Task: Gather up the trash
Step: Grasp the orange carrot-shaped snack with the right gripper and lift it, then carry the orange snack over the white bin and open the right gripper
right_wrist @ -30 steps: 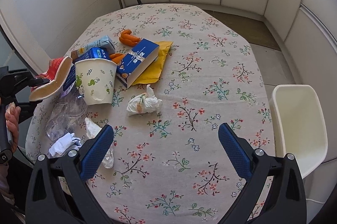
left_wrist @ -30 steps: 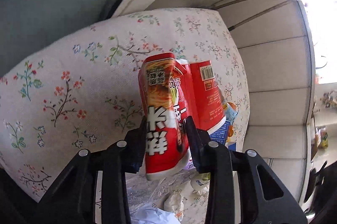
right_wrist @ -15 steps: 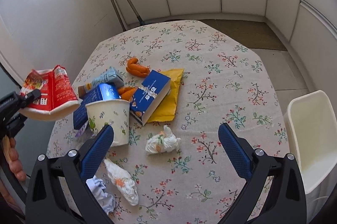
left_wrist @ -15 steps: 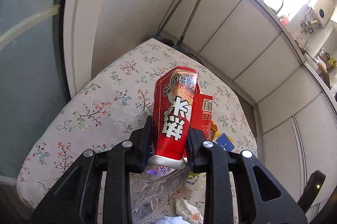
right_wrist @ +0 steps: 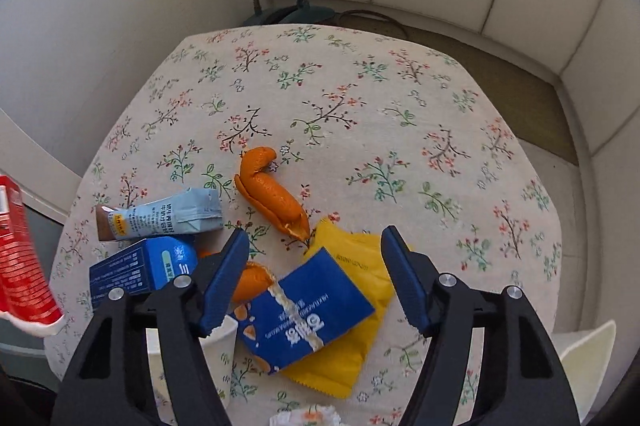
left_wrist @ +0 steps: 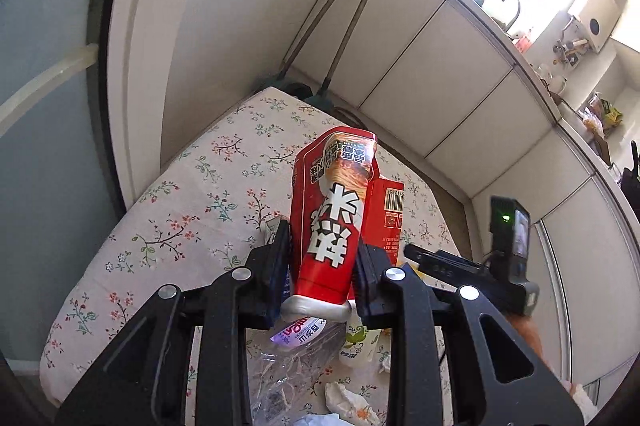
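My left gripper (left_wrist: 322, 246) is shut on a squashed red noodle carton (left_wrist: 336, 210) and holds it upright above the floral table (left_wrist: 192, 210). That carton (right_wrist: 20, 266) also shows at the left edge of the right wrist view. My right gripper (right_wrist: 315, 238) hangs over the trash pile with its jaws closing. Below the gap lie a blue snack box (right_wrist: 308, 310) and a yellow packet (right_wrist: 360, 306), and the pads touch neither. An orange peel (right_wrist: 272, 194) lies just beyond the fingertips.
A light blue drink carton (right_wrist: 168, 214), a dark blue carton (right_wrist: 140, 270) and a paper cup (right_wrist: 216, 346) sit left of the box. Crumpled tissue (left_wrist: 348, 398) and clear plastic (left_wrist: 288, 366) lie near the table's front. A white bin (right_wrist: 588, 354) stands off the right edge.
The right gripper has swept forward and left over the table to the blue box, and its jaws have narrowed. The left gripper rose and rolled the red carton upright, then held still.
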`<state>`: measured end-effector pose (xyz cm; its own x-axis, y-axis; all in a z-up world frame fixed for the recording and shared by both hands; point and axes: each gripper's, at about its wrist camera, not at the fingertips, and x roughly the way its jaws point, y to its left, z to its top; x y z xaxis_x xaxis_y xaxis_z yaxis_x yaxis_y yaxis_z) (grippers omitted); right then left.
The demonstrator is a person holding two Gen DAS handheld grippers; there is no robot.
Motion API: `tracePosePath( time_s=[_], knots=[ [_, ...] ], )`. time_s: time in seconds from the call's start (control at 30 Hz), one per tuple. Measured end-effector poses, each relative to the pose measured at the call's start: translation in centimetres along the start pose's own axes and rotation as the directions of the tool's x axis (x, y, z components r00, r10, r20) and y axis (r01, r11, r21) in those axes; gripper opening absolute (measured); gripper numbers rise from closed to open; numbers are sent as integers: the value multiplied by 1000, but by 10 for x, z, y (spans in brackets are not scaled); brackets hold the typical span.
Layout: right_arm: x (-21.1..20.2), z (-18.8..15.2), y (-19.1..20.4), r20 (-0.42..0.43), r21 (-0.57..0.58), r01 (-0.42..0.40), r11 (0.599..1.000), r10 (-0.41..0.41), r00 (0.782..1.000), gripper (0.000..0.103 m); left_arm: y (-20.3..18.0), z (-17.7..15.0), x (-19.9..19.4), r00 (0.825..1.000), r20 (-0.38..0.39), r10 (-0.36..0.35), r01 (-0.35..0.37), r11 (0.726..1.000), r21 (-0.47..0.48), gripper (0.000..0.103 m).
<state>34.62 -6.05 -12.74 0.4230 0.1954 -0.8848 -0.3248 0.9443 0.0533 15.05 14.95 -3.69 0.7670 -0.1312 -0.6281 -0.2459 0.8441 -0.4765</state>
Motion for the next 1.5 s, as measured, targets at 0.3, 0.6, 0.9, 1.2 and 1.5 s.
tracePosePath(
  time_s=[0.3, 0.6, 0.9, 1.2, 1.5],
  knots=[
    [65, 17, 24, -102, -91, -30, 995, 21, 995, 41, 10, 9, 8, 999, -37, -18, 17, 999, -31, 27],
    [65, 17, 25, -90, -59, -71, 996, 66, 994, 12, 10, 9, 9, 998, -51, -29, 27, 999, -38, 27],
    [11, 1, 15, 44, 11, -79, 997, 78, 996, 10, 3, 7, 6, 999, -38, -26, 26, 1000, -15, 27],
    [-76, -28, -14, 208, 70, -3, 998, -12, 978, 10, -7, -2, 7, 997, -53, -53, 52, 999, -15, 27],
    [-153, -74, -65, 306, 180, 174, 968, -223, 926, 10, -31, -15, 7, 995, -54, -84, 87, 996, 37, 27]
  ],
)
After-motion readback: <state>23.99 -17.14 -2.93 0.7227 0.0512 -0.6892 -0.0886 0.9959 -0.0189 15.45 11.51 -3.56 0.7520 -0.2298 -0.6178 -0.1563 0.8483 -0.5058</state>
